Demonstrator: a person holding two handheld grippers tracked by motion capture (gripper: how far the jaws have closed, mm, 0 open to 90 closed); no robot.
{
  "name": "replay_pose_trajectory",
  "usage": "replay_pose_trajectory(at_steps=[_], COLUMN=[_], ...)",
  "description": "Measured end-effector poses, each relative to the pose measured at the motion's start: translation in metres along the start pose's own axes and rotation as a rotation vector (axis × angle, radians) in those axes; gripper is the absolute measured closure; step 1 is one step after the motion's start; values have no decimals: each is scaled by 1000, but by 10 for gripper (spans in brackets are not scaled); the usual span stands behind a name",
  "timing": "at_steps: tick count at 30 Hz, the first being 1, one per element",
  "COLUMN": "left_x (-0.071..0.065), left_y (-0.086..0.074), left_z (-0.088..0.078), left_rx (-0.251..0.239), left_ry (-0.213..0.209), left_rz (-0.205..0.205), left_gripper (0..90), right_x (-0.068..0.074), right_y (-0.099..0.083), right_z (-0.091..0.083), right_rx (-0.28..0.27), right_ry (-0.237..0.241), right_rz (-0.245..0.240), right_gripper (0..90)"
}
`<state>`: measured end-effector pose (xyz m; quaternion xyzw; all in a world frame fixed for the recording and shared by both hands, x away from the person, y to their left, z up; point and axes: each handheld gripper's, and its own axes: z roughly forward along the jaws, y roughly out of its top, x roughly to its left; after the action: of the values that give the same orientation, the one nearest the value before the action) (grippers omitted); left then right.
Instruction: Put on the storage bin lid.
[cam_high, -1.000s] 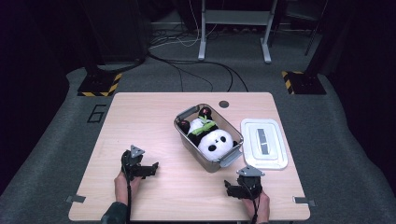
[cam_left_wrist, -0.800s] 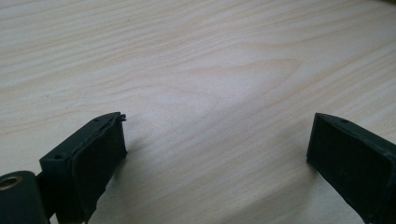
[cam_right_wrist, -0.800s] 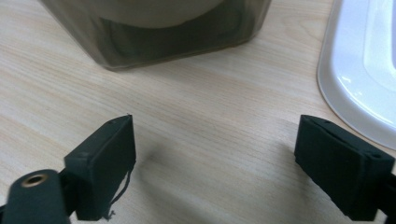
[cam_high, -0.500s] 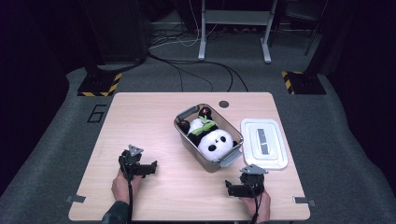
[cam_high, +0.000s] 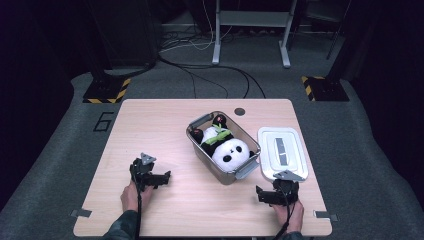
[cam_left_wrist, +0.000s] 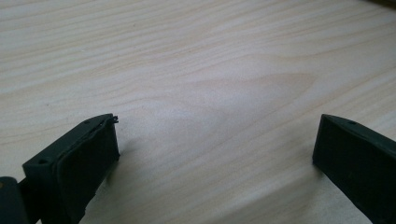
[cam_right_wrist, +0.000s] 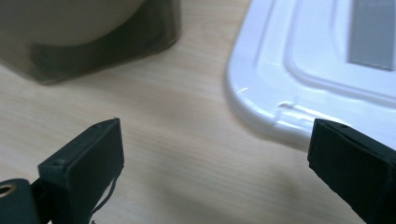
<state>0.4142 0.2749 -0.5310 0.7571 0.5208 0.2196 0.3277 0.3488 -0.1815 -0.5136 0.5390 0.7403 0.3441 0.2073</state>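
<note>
Lid (cam_high: 283, 152), white, lies flat on table (cam_high: 150, 125) at right, just beside clear bin (cam_high: 200, 150) holding panda plush (cam_high: 229, 151). Right gripper (cam_high: 262, 195) sits near lid's front corner, jaws just opened wide, nothing between; lid edge (cam_right_wrist: 299, 70) close ahead, bin corner at left. Left gripper (cam_high: 165, 176) rests well apart at left, jaws spread over bare wood. 2 grippers empty.

A grey carpeted floor (cam_high: 60, 150) surrounds the wooden table (cam_high: 150, 125); the dim background holds perhaps a metal stand (cam_high: 250, 20).
</note>
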Motion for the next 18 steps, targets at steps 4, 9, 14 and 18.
replay_pose_trajectory(at_steps=[4, 9, 14, 18], left_x=[2, 1, 2, 2], left_y=[2, 2, 2, 2], left_z=[1, 1, 1, 1], left_rx=[11, 3, 12, 10], left_ry=[-13, -10, -12, -11], left_rz=[24, 17, 26, 27], left_gripper=[0, 0, 0, 0], right_x=[-11, -20, -31, -41], right_y=[10, 20, 31, 42], right_z=[-4, -3, 3, 10], right_rx=[-8, -11, -4, 1], right_ry=[-20, -36, -48, -63], right_rz=[2, -3, -5, -1], right_gripper=[32, 14, 0, 0])
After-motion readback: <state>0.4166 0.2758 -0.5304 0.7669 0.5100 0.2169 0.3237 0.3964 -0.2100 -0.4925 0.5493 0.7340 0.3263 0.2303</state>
